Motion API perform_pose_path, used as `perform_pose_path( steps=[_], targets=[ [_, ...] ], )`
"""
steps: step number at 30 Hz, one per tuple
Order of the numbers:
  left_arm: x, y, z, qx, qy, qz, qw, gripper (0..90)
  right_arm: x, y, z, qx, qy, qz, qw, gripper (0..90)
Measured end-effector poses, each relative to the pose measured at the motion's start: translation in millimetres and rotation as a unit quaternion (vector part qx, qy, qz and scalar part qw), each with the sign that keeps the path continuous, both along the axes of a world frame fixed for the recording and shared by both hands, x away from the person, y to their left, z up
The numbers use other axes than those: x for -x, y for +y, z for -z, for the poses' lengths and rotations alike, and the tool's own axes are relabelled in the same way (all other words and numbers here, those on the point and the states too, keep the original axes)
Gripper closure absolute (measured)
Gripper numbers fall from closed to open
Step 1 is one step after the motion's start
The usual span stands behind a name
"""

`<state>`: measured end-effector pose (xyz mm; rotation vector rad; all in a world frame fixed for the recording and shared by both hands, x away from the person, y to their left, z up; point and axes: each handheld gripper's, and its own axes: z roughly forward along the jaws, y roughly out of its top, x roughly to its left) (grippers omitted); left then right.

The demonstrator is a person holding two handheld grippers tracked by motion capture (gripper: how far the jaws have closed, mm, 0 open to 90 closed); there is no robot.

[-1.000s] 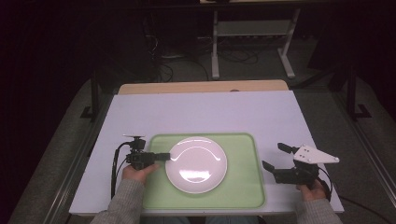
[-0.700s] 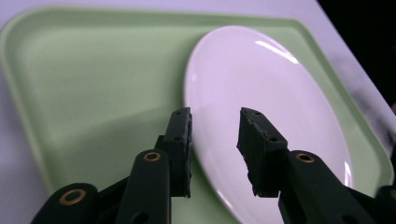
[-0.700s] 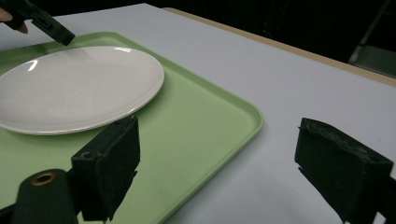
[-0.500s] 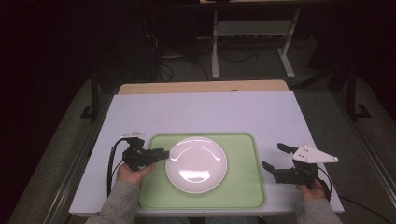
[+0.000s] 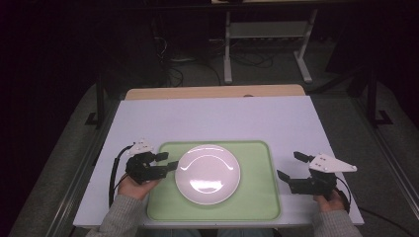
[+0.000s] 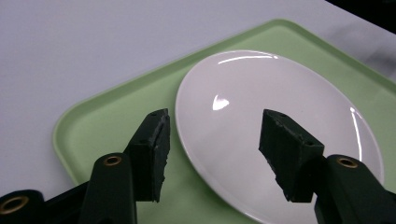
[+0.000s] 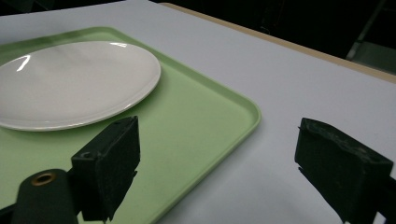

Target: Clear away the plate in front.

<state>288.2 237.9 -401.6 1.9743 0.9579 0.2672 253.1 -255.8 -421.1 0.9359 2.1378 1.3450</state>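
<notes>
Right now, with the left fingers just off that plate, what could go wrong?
The left gripper, whose fingers have just been opening with nothing between them, hangs over the plate rim; dipping could tip or slide it on the tray. The right gripper is open beside the tray's edge and could nudge it.

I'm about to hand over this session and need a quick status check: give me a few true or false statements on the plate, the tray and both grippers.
1. The white plate lies on the green tray. True.
2. The left gripper clamps the plate's rim. False: its jaws have just been opening and stand apart, pads clear of the plate.
3. The right gripper is open, beside the tray. True.
4. Food lies on the plate. False: it is bare.
</notes>
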Motion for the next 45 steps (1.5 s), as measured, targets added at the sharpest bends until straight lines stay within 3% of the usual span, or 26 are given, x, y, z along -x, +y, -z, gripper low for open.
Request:
perform_pose_path(
  steps=[7,13,18,22,45],
  targets=[
    [6.0,4.5,-4.0,-0.014,-0.035,0.002,0.9993,38.6,-0.2,-1.0,0.2,0.0,0.001,0.004,1.0,13.3],
    [9.9,11.2,-5.8,-0.02,-0.049,-0.002,0.9986,35.4,-0.5,-1.9,0.6,0.002,0.0,0.006,1.0,13.3],
    [14.3,17.4,-7.6,-0.03,-0.081,-0.001,0.9963,35.3,-0.6,-2.6,0.8,0.002,0.001,0.008,1.0,13.3],
    [17.0,22.1,-9.7,-0.037,-0.094,-0.007,0.9949,33.4,-0.7,-3.3,0.8,0.002,0.0,0.01,1.0,13.3],
    [34.3,54.7,-5.7,-0.03,-0.122,-0.042,0.9911,27.4,-1.5,-5.4,2.4,0.006,0.006,0.01,0.9999,13.3]
  ],
)
